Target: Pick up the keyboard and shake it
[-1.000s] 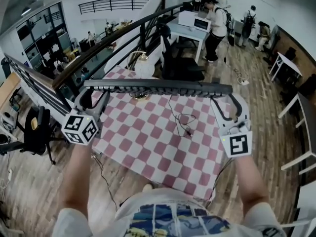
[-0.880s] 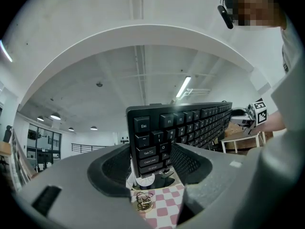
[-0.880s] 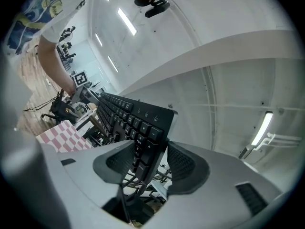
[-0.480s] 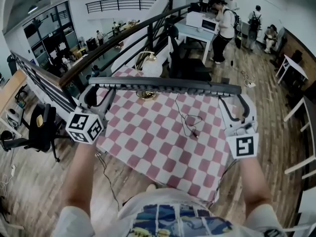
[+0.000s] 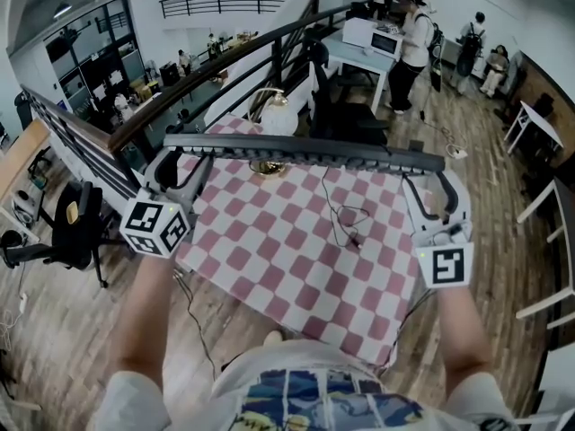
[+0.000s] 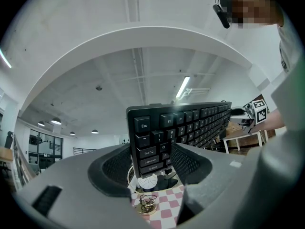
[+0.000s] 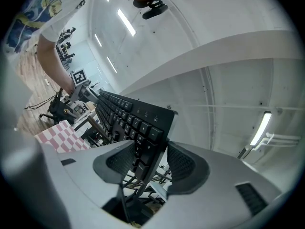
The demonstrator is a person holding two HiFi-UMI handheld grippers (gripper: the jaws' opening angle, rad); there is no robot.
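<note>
A person is holding a black keyboard in the air, slung lengthwise between two handheld grippers, well above a worktop covered in pink-and-white check cloth. The left gripper is clamping the Esc end, its jaws part-way open and pressing on the keyboard's two faces. The right gripper is gripping the number-pad end the same way.

The lift looks done, so the shaking step appears to be in hand. It calls for a firm hold at both ends, with both hands moving together.

The head view is showing the keyboard edge-on, with a thin dark cable on the cloth beneath. Only the gripper views are showing the keys and the jaws against them.
</note>
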